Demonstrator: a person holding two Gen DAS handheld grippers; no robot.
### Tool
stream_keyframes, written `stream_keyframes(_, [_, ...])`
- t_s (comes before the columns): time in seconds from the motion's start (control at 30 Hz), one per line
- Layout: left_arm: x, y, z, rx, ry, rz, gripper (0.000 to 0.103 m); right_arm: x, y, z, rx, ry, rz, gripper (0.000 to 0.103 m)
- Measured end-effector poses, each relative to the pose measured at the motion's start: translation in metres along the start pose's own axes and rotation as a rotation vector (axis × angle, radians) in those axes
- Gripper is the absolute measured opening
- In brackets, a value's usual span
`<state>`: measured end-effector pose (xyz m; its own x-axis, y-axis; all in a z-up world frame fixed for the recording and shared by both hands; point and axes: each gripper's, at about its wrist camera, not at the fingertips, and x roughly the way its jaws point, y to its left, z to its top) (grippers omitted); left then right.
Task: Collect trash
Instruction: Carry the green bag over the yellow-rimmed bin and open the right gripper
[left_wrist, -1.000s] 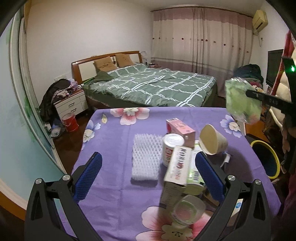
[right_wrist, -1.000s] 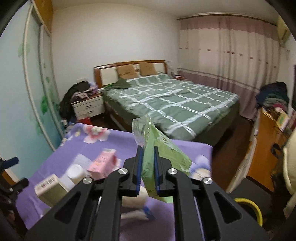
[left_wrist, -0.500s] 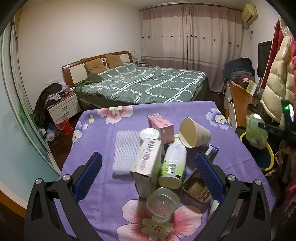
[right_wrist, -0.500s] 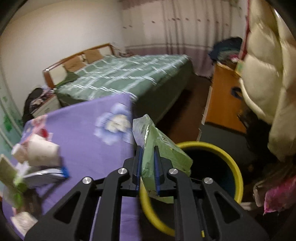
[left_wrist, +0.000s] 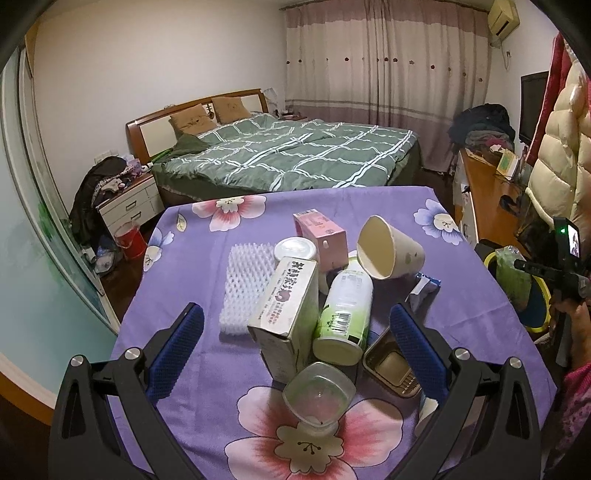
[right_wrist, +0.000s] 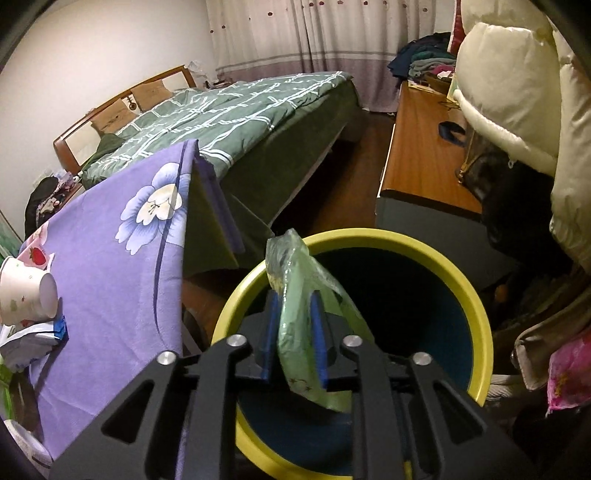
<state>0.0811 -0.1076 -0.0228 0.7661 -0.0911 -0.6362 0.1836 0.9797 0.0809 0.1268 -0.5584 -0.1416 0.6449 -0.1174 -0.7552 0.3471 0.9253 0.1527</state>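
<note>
My right gripper (right_wrist: 295, 328) holds a crumpled green plastic bag (right_wrist: 301, 314) over the open mouth of a yellow-rimmed bin (right_wrist: 476, 306). Its jaws stand a little wider than before, the bag still between them. The bag (left_wrist: 511, 275) and bin (left_wrist: 535, 326) also show at the right edge of the left wrist view. My left gripper (left_wrist: 295, 332) is open and empty above the purple flowered table (left_wrist: 192, 369). Trash lies there: a carton (left_wrist: 288, 310), a green bottle (left_wrist: 347, 310), a paper cup (left_wrist: 391, 253), a pink box (left_wrist: 321, 236), white foam netting (left_wrist: 245, 284), a clear cup (left_wrist: 317, 395).
A foil tray (left_wrist: 388, 369) and a blue wrapper (left_wrist: 424, 288) lie at the table's right side. A wooden desk (right_wrist: 421, 147) and a padded coat (right_wrist: 517, 92) stand right of the bin. A bed (left_wrist: 288, 155) is behind the table.
My right gripper carried the green bag off the table, down over the bin, and its jaws have parted slightly. The left gripper drew back and stayed open.
</note>
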Motion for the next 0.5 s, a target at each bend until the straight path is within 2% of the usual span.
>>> stream_keyframes(0.13, [0.002,-0.001,0.000,0.004,0.006,-0.005,0.099,-0.002,0.001,0.000,0.006,-0.009,-0.003,0.035])
stream_keyframes(0.5, [0.018,0.013,-0.013,-0.003,0.044,0.009,0.099,-0.009,0.006,-0.014,0.014,-0.011,0.024,0.045])
